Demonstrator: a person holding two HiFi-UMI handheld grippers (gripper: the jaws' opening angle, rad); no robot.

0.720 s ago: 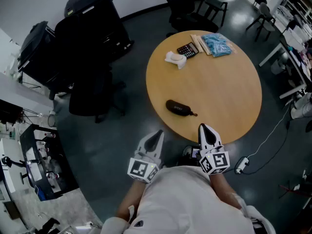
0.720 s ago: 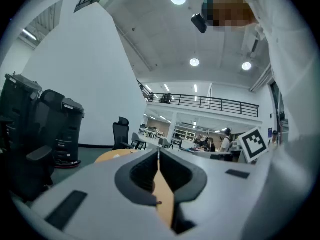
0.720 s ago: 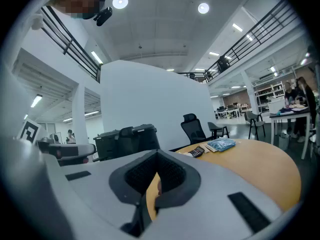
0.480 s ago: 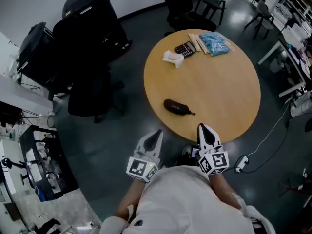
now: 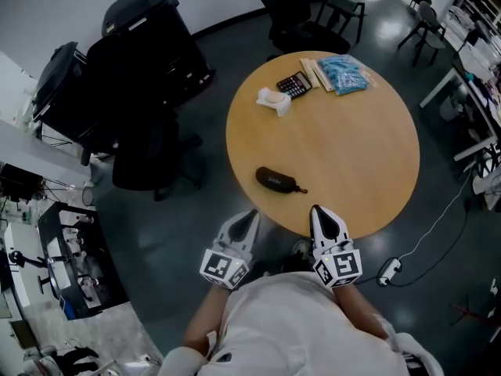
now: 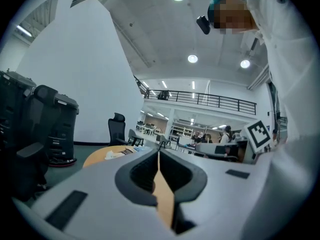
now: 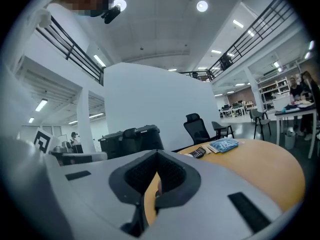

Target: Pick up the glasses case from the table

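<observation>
Head view: a black glasses case (image 5: 275, 180) lies on the round wooden desk (image 5: 368, 155), near its near edge and left of the middle. No print on the case can be made out. The left tool (image 5: 251, 215) hangs just off that edge. The right tool (image 5: 316, 210) has its tip at the edge. The case is ahead of both tools, between them and touching neither. Each tool's cube carries a black-and-white square marker. A calculator (image 5: 294, 84) and a blue packet (image 5: 345, 73) lie at the far edge, their lettering too small to read.

Left gripper view: the left tool (image 6: 158, 152) has its jaws pressed together on nothing, with the desk (image 6: 100, 156) ahead.

Right gripper view: the right tool (image 7: 157, 154) is likewise closed and empty, with the calculator (image 7: 197, 153) beyond it.
</observation>
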